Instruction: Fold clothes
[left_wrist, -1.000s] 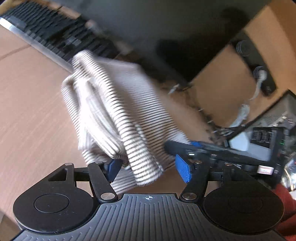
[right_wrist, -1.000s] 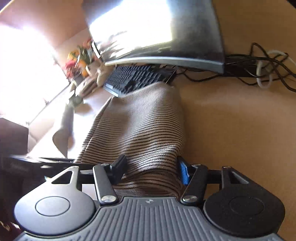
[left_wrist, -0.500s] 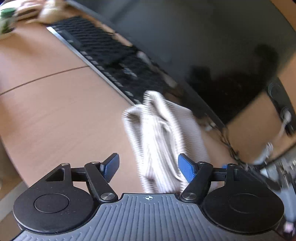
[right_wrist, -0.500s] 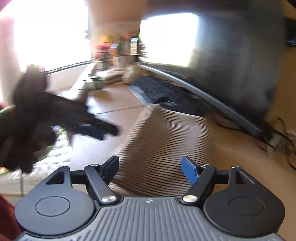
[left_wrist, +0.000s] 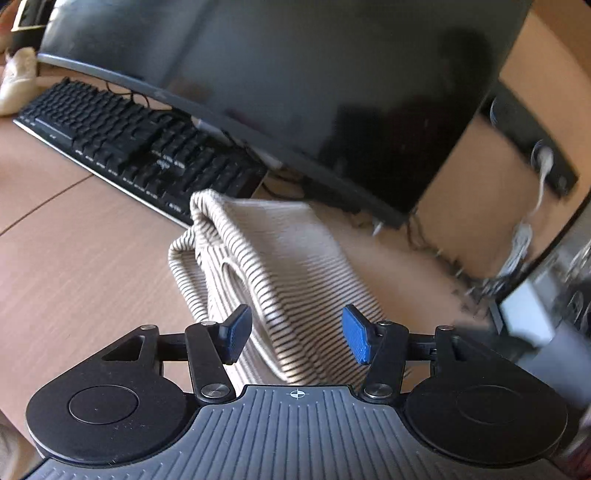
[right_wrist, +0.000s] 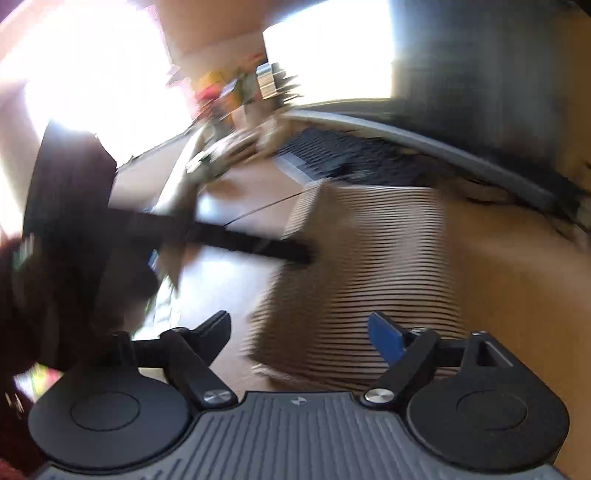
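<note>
The left gripper (left_wrist: 297, 338) points downward, its jaws closing, the blue pads (left_wrist: 355, 339) apart and pressing on nothing. The right gripper (right_wrist: 301, 334) also tilts downward, its jaws opening wide and gripping nothing. In the right wrist view the left gripper shows only as a dark blur.
</note>
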